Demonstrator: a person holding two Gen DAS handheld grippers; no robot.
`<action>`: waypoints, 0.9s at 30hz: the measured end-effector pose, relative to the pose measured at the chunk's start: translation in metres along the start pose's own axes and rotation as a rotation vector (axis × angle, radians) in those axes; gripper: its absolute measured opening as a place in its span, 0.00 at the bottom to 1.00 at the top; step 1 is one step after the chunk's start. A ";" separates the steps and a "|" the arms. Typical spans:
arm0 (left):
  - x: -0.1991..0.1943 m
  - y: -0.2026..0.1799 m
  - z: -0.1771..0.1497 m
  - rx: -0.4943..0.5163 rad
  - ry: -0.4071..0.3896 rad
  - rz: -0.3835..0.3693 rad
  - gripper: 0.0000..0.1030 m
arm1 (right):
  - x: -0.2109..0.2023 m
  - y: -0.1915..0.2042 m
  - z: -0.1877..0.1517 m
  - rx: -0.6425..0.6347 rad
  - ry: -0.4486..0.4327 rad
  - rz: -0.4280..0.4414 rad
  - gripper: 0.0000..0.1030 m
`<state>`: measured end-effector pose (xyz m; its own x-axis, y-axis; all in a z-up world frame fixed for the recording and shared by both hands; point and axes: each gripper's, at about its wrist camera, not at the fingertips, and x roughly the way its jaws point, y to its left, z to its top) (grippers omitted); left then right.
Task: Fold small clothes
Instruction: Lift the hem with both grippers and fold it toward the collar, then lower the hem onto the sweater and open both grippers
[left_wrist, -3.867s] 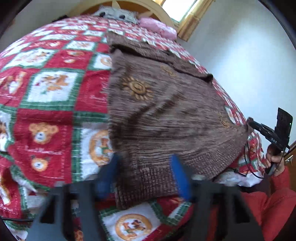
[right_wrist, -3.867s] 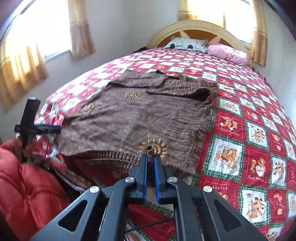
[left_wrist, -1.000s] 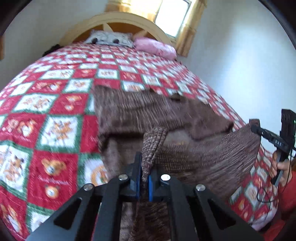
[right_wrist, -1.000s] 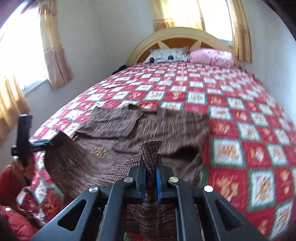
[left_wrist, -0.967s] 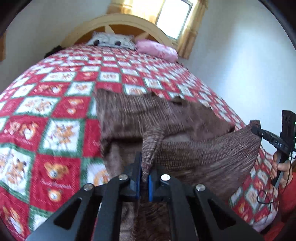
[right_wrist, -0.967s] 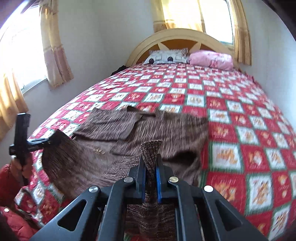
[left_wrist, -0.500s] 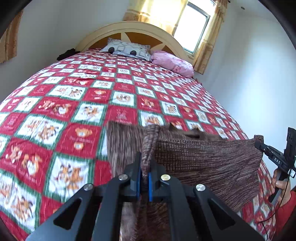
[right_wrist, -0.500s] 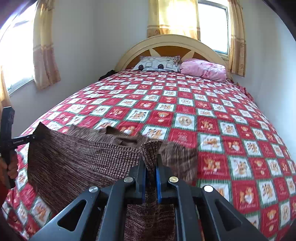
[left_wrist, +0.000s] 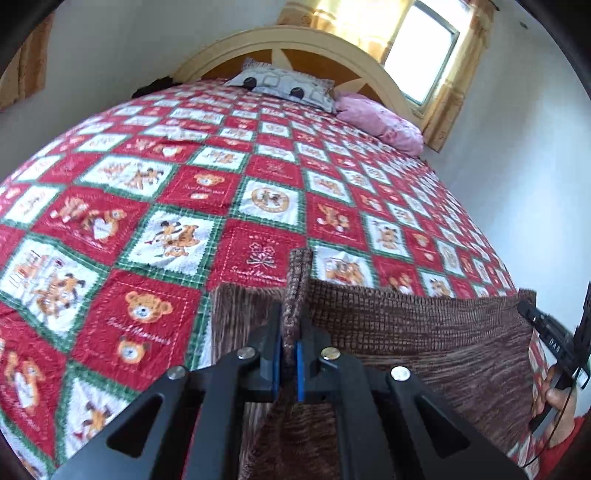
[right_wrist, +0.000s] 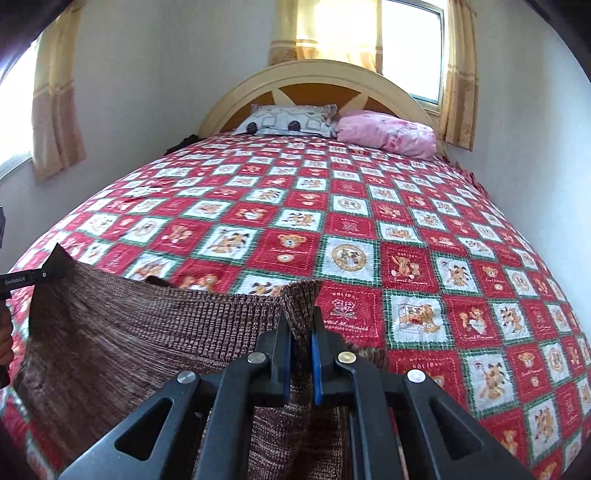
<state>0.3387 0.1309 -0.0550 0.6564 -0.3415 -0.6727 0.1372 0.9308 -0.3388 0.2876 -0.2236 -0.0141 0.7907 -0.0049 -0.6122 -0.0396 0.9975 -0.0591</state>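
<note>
A brown knitted garment (left_wrist: 424, 332) hangs stretched between my two grippers above the red patchwork bedspread (left_wrist: 184, 206). In the left wrist view my left gripper (left_wrist: 290, 332) is shut on one corner of its ribbed hem, and a tongue of knit sticks up between the blue pads. The right gripper (left_wrist: 528, 310) shows at the far right, holding the other corner. In the right wrist view my right gripper (right_wrist: 301, 332) is shut on the garment (right_wrist: 147, 332), and the left gripper (right_wrist: 51, 267) pinches the far corner at the left edge. The lower part of the garment is hidden behind the raised hem.
The bed fills both views, with a patterned pillow (right_wrist: 291, 122) and a pink pillow (right_wrist: 388, 134) at the curved wooden headboard (right_wrist: 317, 79). White walls and curtained windows (right_wrist: 410, 48) surround it. A hand (left_wrist: 557, 400) in a red sleeve holds the right gripper.
Both grippers carried the hem forward over the garment toward the headboard. The lying part with its sun pattern has dropped out of sight behind the raised hem, and more bedspread shows ahead.
</note>
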 end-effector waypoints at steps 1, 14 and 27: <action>0.006 0.002 0.000 -0.017 0.007 0.002 0.06 | 0.008 -0.001 0.000 0.008 0.005 -0.003 0.08; 0.042 0.019 -0.011 -0.073 0.045 0.089 0.14 | 0.087 -0.008 -0.030 0.040 0.189 -0.002 0.08; -0.060 0.027 -0.030 -0.091 -0.058 0.111 0.61 | -0.053 -0.048 -0.018 0.196 -0.112 -0.065 0.27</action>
<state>0.2811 0.1731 -0.0433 0.7062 -0.2261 -0.6709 -0.0048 0.9461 -0.3239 0.2369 -0.2727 0.0068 0.8512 -0.0725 -0.5198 0.1245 0.9900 0.0658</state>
